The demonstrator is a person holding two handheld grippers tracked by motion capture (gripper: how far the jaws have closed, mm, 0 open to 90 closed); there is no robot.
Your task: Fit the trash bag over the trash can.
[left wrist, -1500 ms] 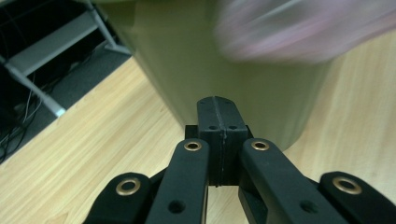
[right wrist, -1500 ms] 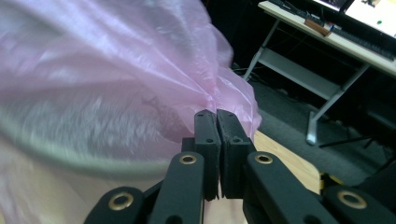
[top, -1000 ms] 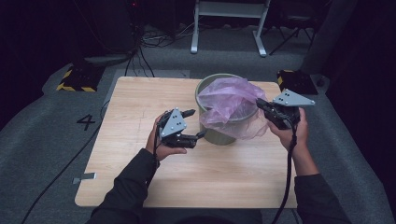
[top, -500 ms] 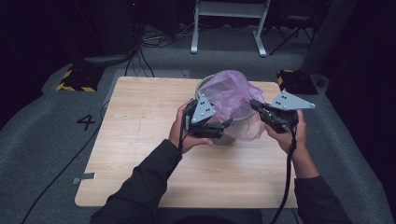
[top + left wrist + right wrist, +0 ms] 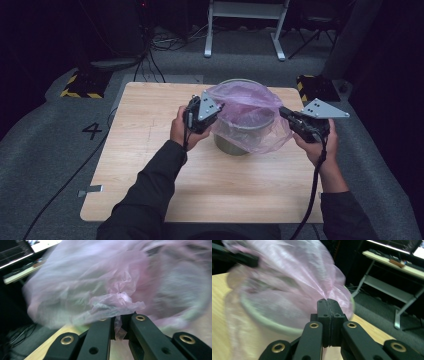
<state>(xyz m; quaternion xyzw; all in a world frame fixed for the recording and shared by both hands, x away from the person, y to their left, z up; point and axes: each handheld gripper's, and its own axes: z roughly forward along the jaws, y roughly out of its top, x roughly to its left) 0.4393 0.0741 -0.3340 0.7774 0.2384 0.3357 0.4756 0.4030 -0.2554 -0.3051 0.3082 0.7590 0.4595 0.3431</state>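
In the high view a pale green bucket (image 5: 243, 135) stands at the centre of the frame, on the upper-middle part of a light wooden table (image 5: 150, 165). A thin pink plastic bag (image 5: 247, 107) is draped over the bucket's mouth, and its film hangs down the outside at the right of the bucket.

The left gripper (image 5: 216, 111) sits at the left edge of the bag, just left of centre in the frame. In the left gripper view its two black jaws are nearly closed, w/ a crumpled fold of the pink bag (image 5: 117, 305) pinched between them, so it is clamped on the film. The view is blurred, but the fold in the narrow gap is clear enough.

The right gripper (image 5: 284, 113) is at the right edge of the bag, centre-right of the frame, held by the person's right hand (image 5: 315, 145). In the right gripper view the jaws are pressed together w/ no gap, and the bag (image 5: 294, 282) gathers to a point right at their tip, so the film seems caught there; the pinch itself is hidden. The bucket rim (image 5: 267, 322) curves across the left and middle of that frame, behind the jaws.

The 2 grippers are on opposite sides of the bucket, w/ the bag stretched between them.
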